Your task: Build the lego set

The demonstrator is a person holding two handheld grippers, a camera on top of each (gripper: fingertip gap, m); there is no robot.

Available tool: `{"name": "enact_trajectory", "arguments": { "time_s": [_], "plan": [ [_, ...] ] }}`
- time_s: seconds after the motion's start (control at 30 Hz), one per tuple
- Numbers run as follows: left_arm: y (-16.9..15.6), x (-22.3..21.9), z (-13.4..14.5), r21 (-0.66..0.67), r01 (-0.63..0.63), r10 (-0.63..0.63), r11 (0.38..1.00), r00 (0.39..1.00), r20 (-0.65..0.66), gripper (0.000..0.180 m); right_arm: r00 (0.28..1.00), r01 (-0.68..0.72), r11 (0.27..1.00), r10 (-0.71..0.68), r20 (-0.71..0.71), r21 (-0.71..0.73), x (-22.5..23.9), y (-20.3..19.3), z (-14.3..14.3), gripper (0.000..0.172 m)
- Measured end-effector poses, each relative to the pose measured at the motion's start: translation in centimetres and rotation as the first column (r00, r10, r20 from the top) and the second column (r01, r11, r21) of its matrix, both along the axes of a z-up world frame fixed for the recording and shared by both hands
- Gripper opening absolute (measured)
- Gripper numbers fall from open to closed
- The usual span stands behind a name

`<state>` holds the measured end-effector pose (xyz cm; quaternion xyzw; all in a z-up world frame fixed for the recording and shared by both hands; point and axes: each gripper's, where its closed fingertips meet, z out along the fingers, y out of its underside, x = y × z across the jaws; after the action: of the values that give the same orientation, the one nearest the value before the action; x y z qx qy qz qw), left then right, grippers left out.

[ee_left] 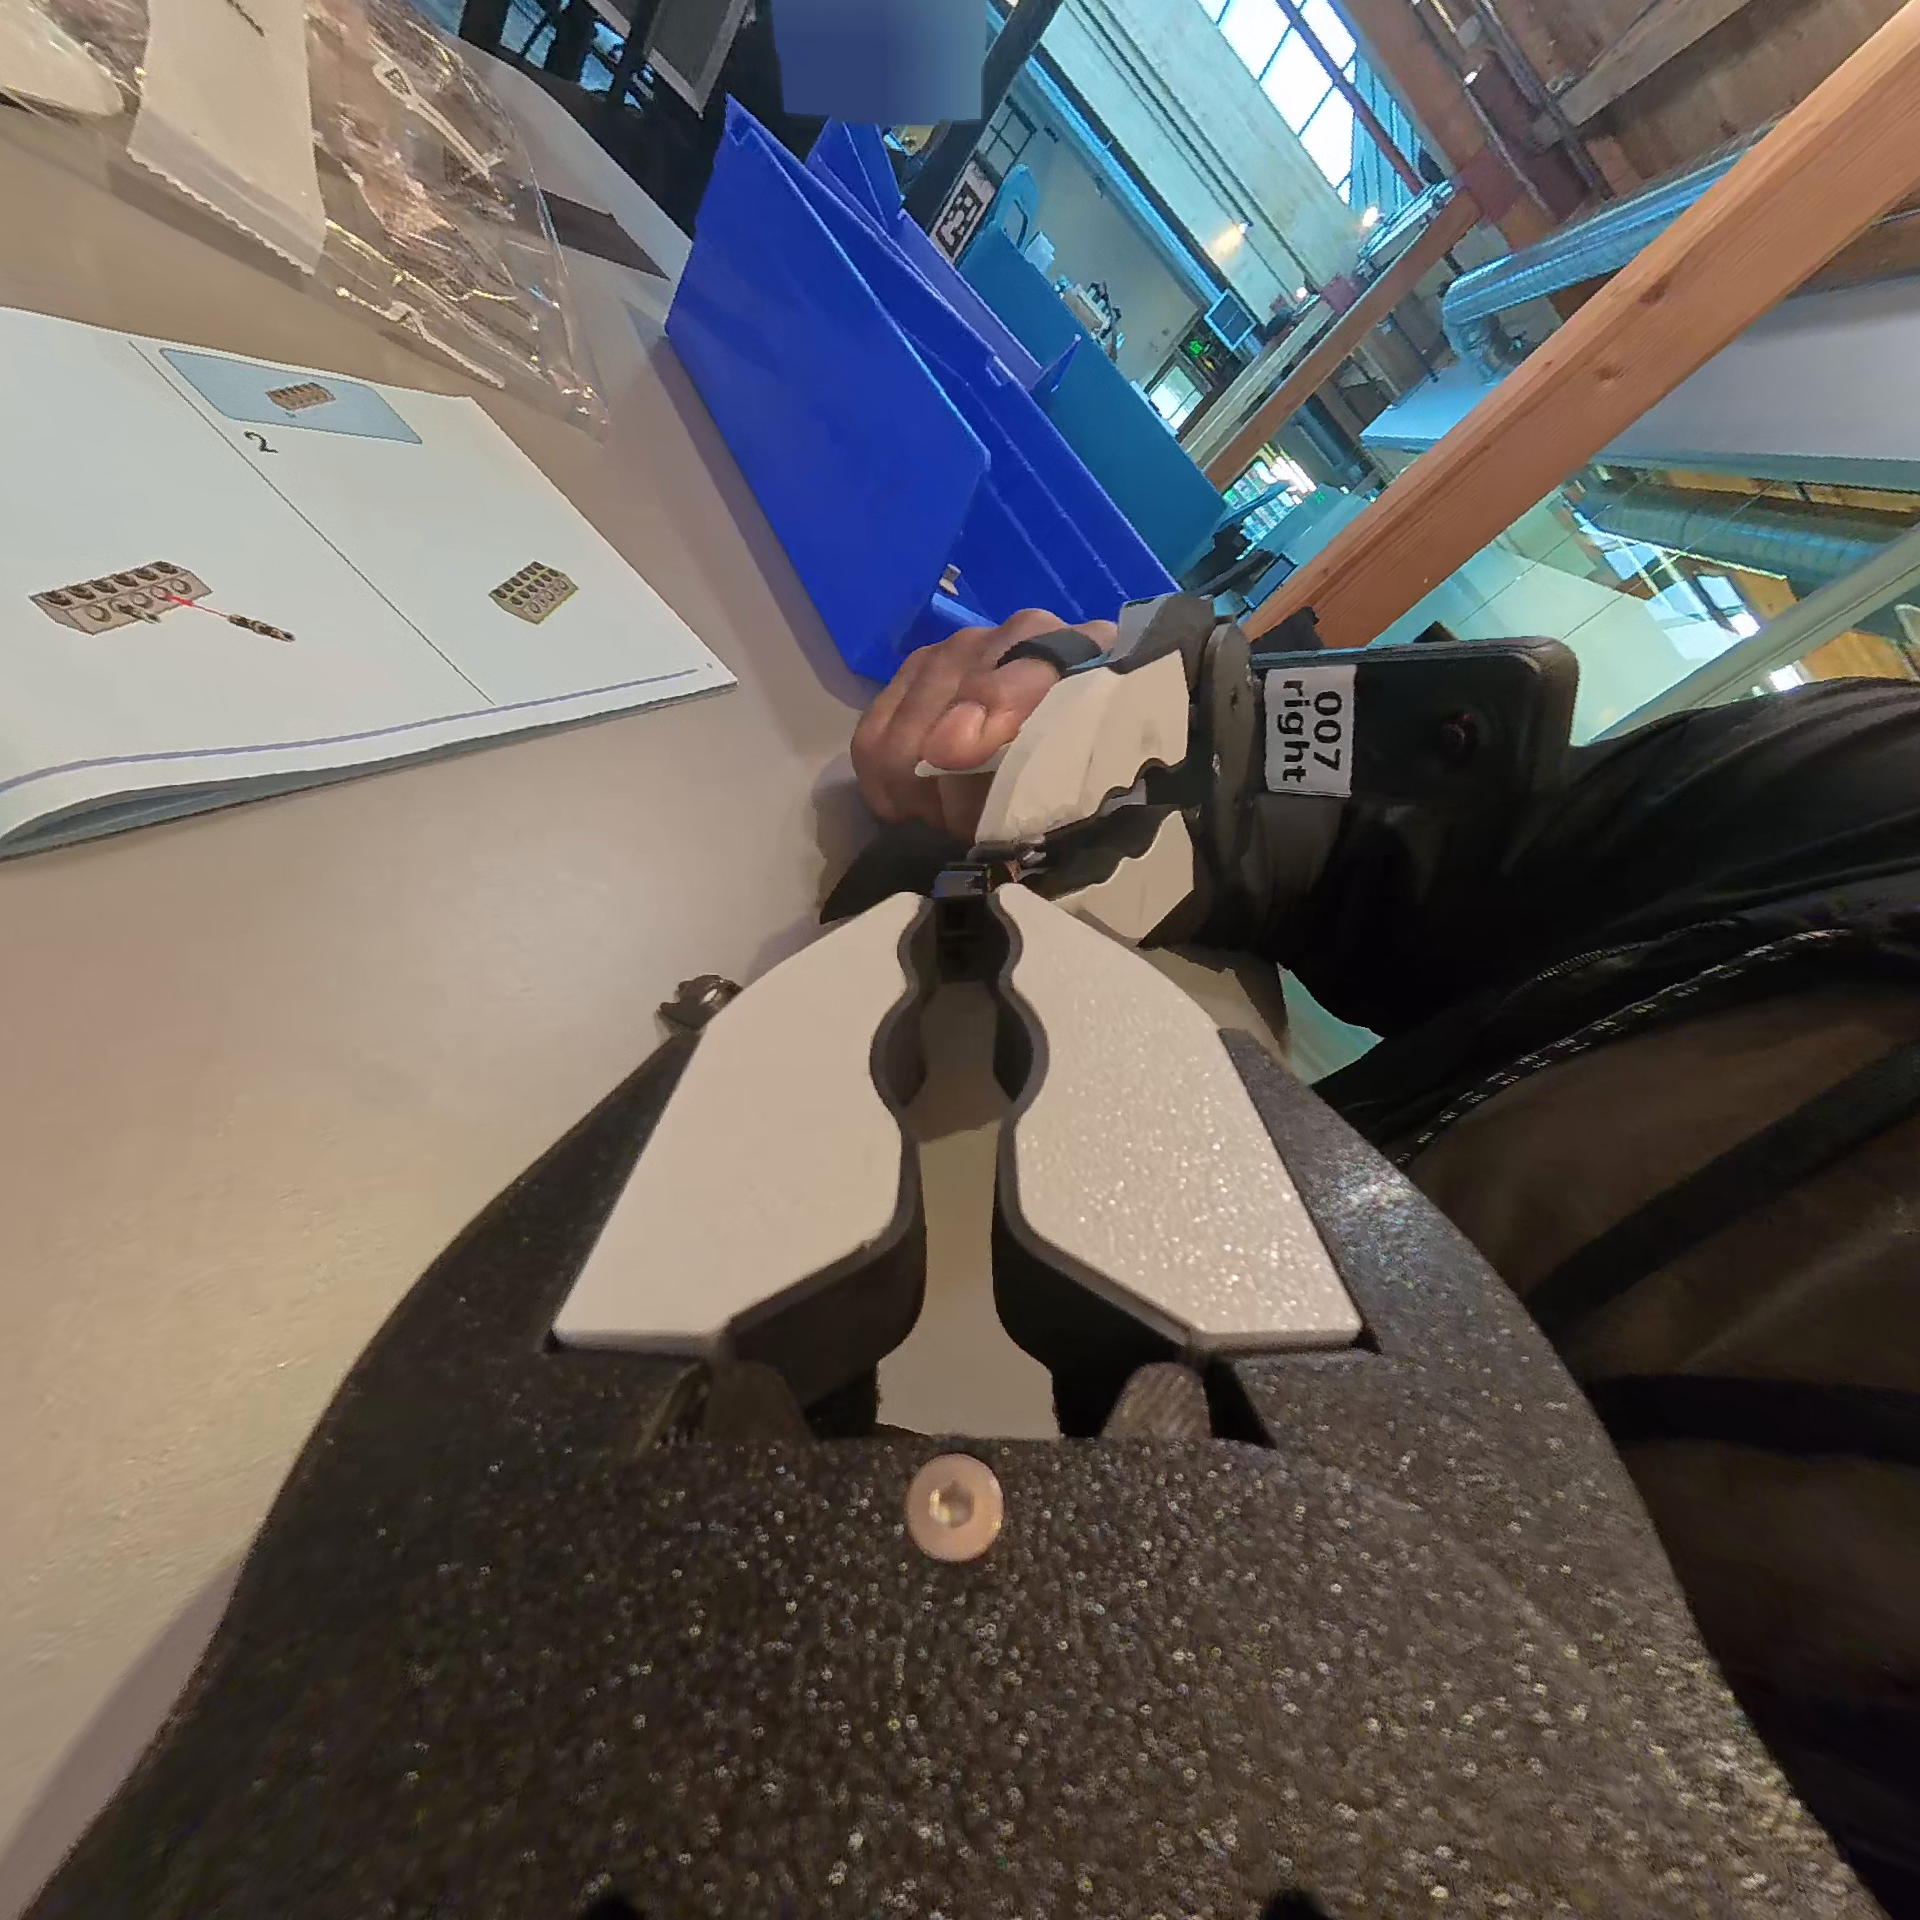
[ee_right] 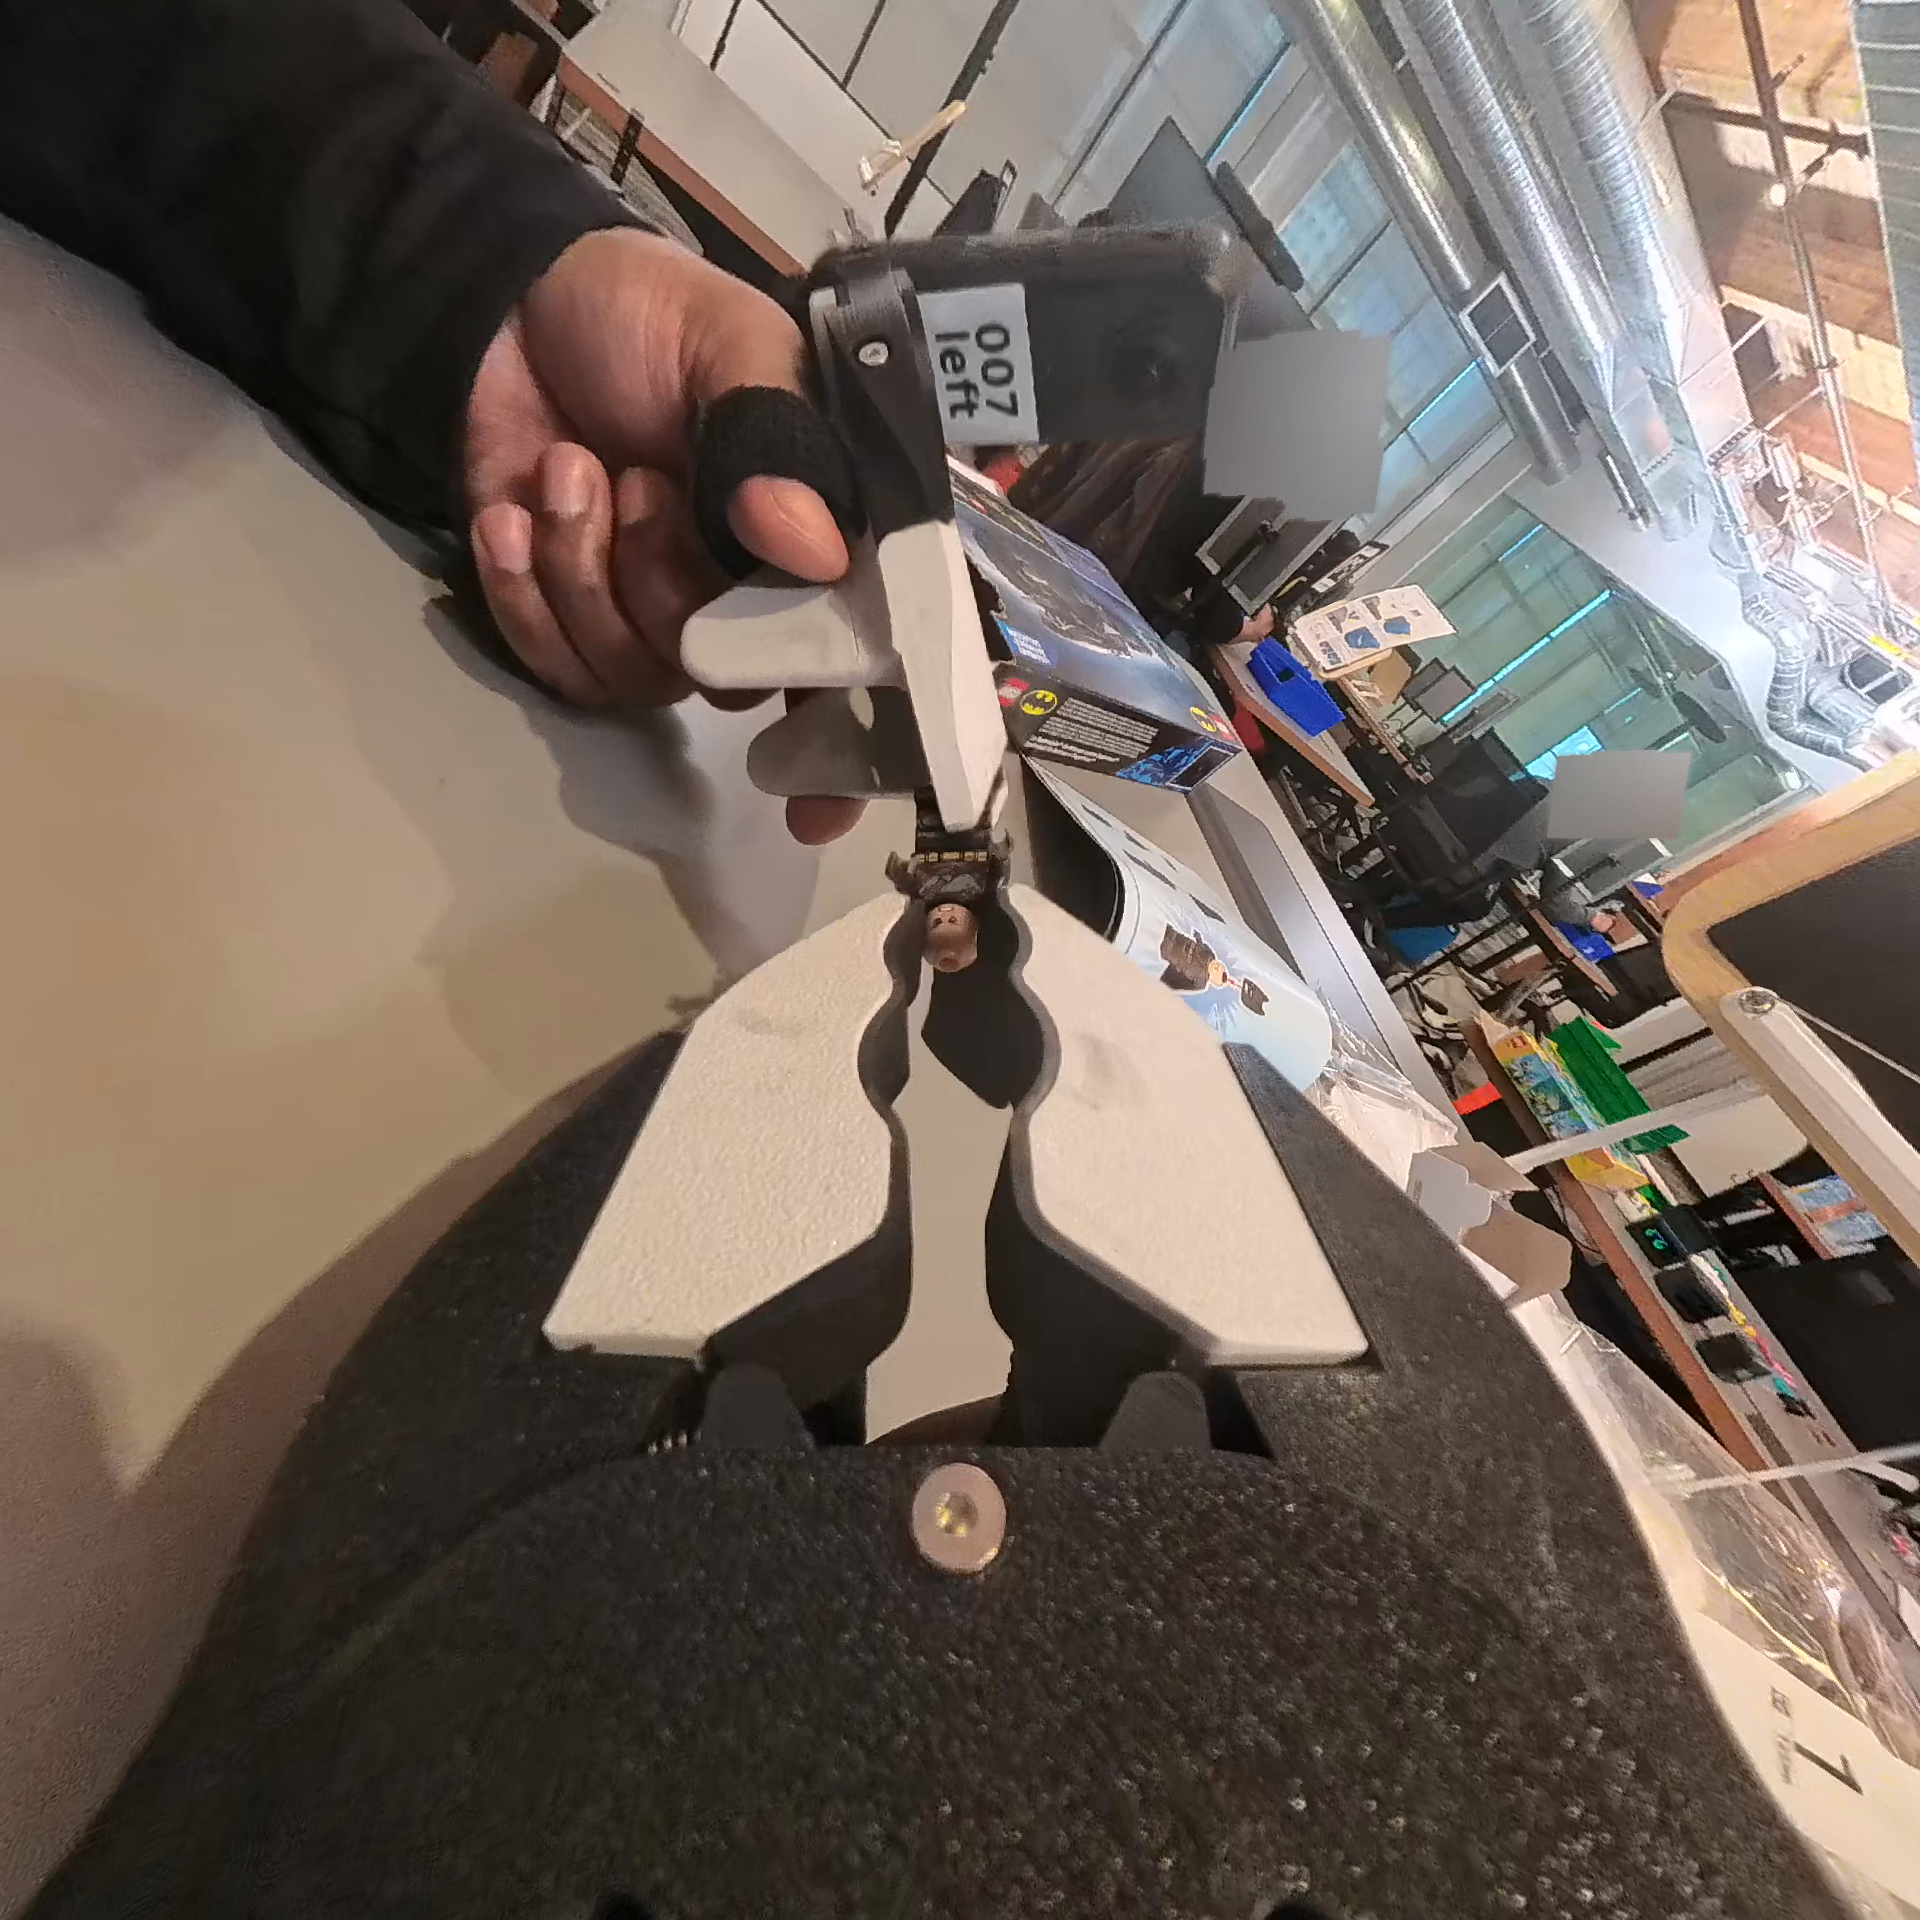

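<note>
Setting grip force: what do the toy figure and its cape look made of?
Toy figure: likely hard moulded plastic, slight gloss on the head, crisp printed torso. Cape: thin matt black sheet, perhaps fabric; hangs flat, no shine.

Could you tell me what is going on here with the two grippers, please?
A person holds a gripper in each hand over a pale table. The left gripper and the right gripper each have their jaws closed on opposite ends of one small toy minifigure: legs and upper body. An open instruction booklet and blue bins lie nearby.
</note>
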<state>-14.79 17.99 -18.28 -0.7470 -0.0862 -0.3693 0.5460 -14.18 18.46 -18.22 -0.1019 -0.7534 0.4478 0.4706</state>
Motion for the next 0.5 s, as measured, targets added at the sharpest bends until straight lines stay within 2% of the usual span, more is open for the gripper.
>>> {"name": "enact_trajectory", "arguments": {
  "time_s": [0.03, 0.4, 0.5],
  "plan": [
    [-0.05, 0.08, 0.06, 0.003, 0.008, -0.008, 1.000, 1.000, 0.009, 0.008, 1.000, -0.009, 1.000, 0.009, 0.000, -0.007, 0.07, -0.06, 0.09, 0.010],
    [0.13, -0.19, -0.03, -0.006, -0.021, 0.021, 1.000, 1.000, 0.010, 0.008, 1.000, 0.012, 1.000, -0.012, 0.000, 0.012, -0.18, 0.06, -0.11, 0.012],
    [0.15, -0.44, 0.07, 0.000, -0.037, 0.037, 0.999, 0.999, 0.014, 0.008, 0.999, 0.039, 0.995, -0.036, -0.036, 0.086, -0.21, -0.02, -0.61, 0.026]
  ]
}}
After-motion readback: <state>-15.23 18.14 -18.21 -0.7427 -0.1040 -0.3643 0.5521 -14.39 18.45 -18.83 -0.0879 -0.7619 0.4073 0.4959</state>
